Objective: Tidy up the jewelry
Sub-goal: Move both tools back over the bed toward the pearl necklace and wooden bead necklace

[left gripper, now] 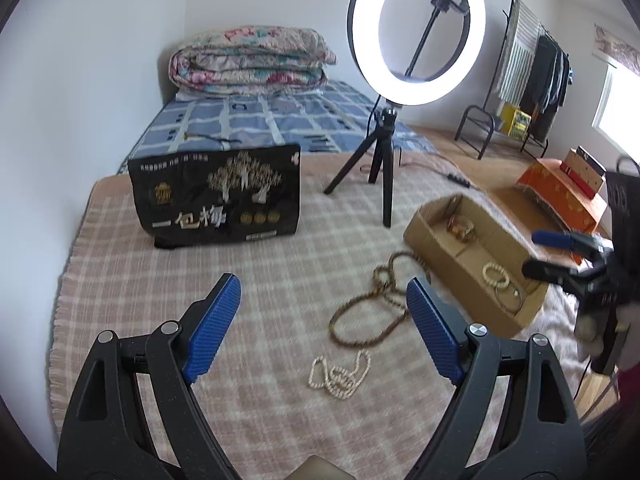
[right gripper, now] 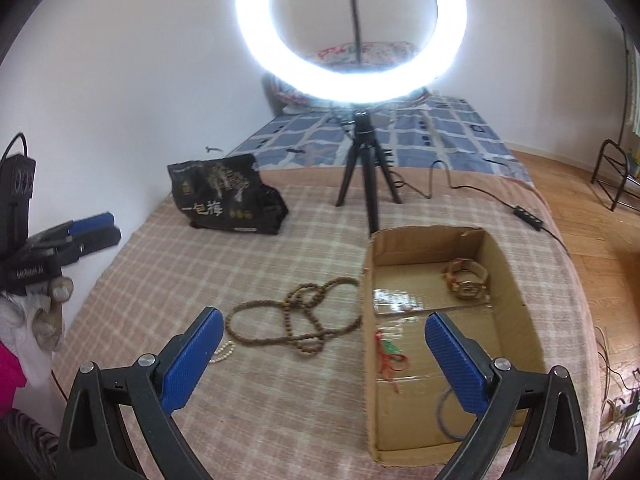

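A long brown bead necklace (left gripper: 370, 306) lies looped on the plaid blanket, also in the right wrist view (right gripper: 298, 320). A white pearl necklace (left gripper: 340, 372) lies just in front of it; only its end (right gripper: 224, 354) shows beside my right finger. A shallow cardboard box (left gripper: 436, 240) (right gripper: 516, 280) holds bracelets (left gripper: 498, 276), a brown bangle bundle (right gripper: 466, 278), a red-green cord (right gripper: 390, 356) and a grey ring (right gripper: 444, 412). My left gripper (left gripper: 324, 328) is open and empty above the necklaces. My right gripper (right gripper: 324, 356) is open and empty over the box's left wall.
A ring light on a black tripod (left gripper: 380, 160) (right gripper: 366, 176) stands behind the box. A black snack bag (left gripper: 218, 194) (right gripper: 228, 200) stands at the back left. A cable with a switch (right gripper: 528, 214) runs right. The blanket (left gripper: 160, 280) covers a bed end; wooden floor lies right.
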`<action>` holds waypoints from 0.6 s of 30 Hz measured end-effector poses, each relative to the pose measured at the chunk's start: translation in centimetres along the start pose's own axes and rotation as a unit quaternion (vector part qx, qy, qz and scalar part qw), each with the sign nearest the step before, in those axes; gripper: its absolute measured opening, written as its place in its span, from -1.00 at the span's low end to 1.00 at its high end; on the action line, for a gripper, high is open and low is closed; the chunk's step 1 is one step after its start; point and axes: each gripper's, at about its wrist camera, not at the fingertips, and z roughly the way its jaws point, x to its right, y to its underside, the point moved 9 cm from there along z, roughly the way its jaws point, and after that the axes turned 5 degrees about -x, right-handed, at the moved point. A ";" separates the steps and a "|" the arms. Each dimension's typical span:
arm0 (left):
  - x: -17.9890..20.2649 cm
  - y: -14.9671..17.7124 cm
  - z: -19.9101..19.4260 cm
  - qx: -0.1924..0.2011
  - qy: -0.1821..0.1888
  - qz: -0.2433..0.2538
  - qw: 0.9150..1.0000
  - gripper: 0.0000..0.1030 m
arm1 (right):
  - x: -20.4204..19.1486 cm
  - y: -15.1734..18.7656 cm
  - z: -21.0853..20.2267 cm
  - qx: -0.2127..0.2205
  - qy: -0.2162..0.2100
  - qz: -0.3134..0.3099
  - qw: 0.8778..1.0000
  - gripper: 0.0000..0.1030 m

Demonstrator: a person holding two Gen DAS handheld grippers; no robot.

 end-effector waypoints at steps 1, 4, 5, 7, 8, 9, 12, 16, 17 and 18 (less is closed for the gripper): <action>-0.1 0.5 0.2 -0.007 0.002 0.002 1.000 0.69 | -0.6 -0.2 0.6 -0.006 -0.008 0.000 1.000 0.97; -0.2 2.0 1.1 -0.028 0.011 0.005 1.000 0.69 | -1.6 -0.6 2.1 -0.024 -0.025 0.003 0.999 0.93; -0.1 2.6 1.4 -0.034 0.015 0.007 0.999 0.69 | -1.9 -0.7 2.6 -0.032 -0.028 0.004 0.999 0.93; 0.1 3.5 2.2 -0.049 0.022 0.014 0.998 0.69 | -2.4 -0.8 4.0 -0.048 -0.041 0.009 0.998 0.91; 0.3 4.0 2.6 -0.055 0.023 0.018 0.998 0.69 | -2.5 -0.8 4.7 -0.055 -0.046 0.013 0.997 0.91; 0.5 4.5 2.9 -0.061 0.025 0.022 0.998 0.69 | -2.6 -0.8 5.5 -0.066 -0.054 0.019 0.996 0.90; 0.9 5.9 4.1 -0.081 0.035 0.031 0.996 0.69 | -3.0 -0.7 7.9 -0.097 -0.072 0.032 0.992 0.79; 1.3 7.5 5.8 -0.107 0.048 0.033 0.993 0.69 | -3.6 -0.3 10.8 -0.136 -0.080 0.029 0.987 0.75; 1.4 7.9 6.1 -0.112 0.048 0.036 0.992 0.69 | -3.9 -0.3 11.3 -0.145 -0.083 0.029 0.986 0.75; 1.5 8.2 6.5 -0.116 0.050 0.038 0.991 0.69 | -4.0 -0.1 11.9 -0.154 -0.085 0.027 0.984 0.74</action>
